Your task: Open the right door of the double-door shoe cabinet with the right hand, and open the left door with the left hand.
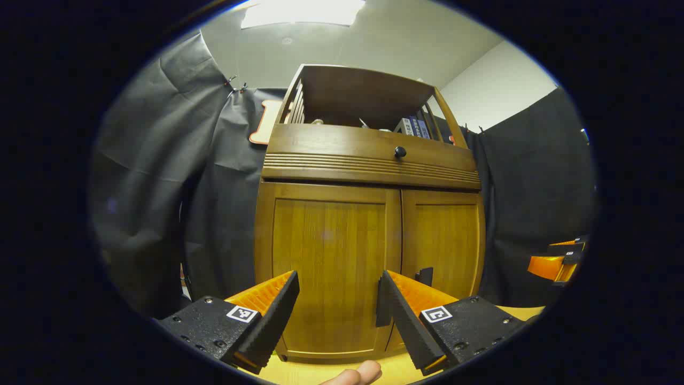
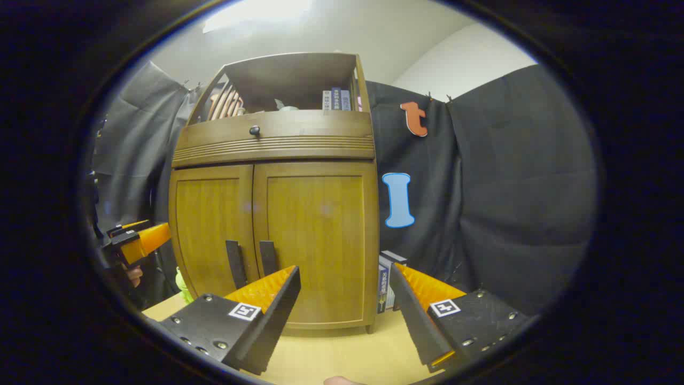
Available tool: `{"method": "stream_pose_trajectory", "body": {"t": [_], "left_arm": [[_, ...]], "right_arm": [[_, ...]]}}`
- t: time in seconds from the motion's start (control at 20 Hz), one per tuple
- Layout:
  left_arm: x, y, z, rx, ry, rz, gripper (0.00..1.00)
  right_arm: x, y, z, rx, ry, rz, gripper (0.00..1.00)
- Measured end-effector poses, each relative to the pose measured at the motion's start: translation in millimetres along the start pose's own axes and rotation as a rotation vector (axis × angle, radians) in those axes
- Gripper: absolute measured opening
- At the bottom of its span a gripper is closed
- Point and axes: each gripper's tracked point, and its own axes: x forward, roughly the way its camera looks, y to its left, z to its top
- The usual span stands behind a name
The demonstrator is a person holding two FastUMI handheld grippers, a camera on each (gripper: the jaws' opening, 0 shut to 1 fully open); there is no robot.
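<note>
The shoe cabinet (image 2: 275,214) is seen standing upright straight ahead of the right gripper (image 2: 344,299), both doors closed. Two upright handles (image 2: 235,264) are seen in the right gripper view; one is half hidden behind the left gripper (image 1: 337,299). Both grippers are held apart.

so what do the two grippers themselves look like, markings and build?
Left gripper and right gripper match: two wedge-shaped fingers with ribbed inner faces, on black blocks with visible screws. Each block carries a small square black-and-white tag. No cables visible.
</note>
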Motion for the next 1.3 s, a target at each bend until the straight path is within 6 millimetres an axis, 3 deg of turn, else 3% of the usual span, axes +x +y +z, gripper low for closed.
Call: {"method": "stream_pose_trajectory", "body": {"t": [0.05, 0.1, 0.25, 0.4, 0.65, 0.7, 0.8, 0.95, 1.1, 1.15, 1.2, 1.25, 1.3], "left_arm": [[-0.8, -0.1, -0.4, 0.003, 0.002, 0.005, 0.92], [-1.8, -1.7, -1.9, 0.006, 0.007, 0.004, 0.92], [-4.5, -7.3, -3.6, 0.031, 0.023, -0.022, 0.95], [-7.4, -10.6, -6.3, 0.016, 0.037, -0.036, 0.93], [-10.0, -9.7, -8.9, -0.004, 0.063, -0.042, 0.94], [-9.8, -6.9, -10.6, -0.009, 0.071, -0.032, 0.94], [-8.4, -0.4, -13.0, -0.025, 0.085, -0.02, 0.94], [-6.5, 8.3, -12.4, -0.042, 0.091, -0.007, 0.96], [-5.2, 19.0, -9.7, -0.046, 0.087, 0.008, 0.93], [-4.7, 21.7, -9.0, -0.049, 0.086, 0.011, 0.99], [-4.2, 25.8, -9.5, -0.052, 0.087, 0.018, 0.93], [-3.7, 29.5, -9.2, -0.054, 0.088, 0.024, 0.93], [-2.6, 32.8, -9.6, -0.056, 0.09, 0.026, 0.96]], "right_arm": [[-1.7, -6.0, 0.1, 0.006, 0.0, -0.008, 0.95], [-4.6, -10.7, 0.1, 0.008, 0.0, -0.015, 0.99], [-11.0, -21.5, 1.2, 0.001, -0.003, -0.033, 0.95], [-15.0, -25.5, 3.4, -0.008, -0.011, -0.041, 0.99], [-8.0, -10.1, 5.2, -0.016, -0.023, -0.011, 0.99], [-4.4, -6.6, 2.3, -0.014, -0.02, -0.004, 0.95], [1.7, -0.1, -0.8, -0.011, -0.019, 0.005, 1.0], [16.4, 9.2, -5.8, -0.015, -0.014, 0.015, 0.99], [37.9, 20.2, -14.1, -0.016, -0.003, 0.036, 0.99], [45.2, 26.7, -15.7, -0.017, -0.002, 0.049, 0.99], [53.8, 33.2, -18.4, -0.014, 0.001, 0.057, 0.99], [63.1, 39.2, -20.2, -0.011, 0.007, 0.065, 0.99], [72.5, 46.7, -22.8, -0.002, 0.014, 0.075, 0.99]]}}
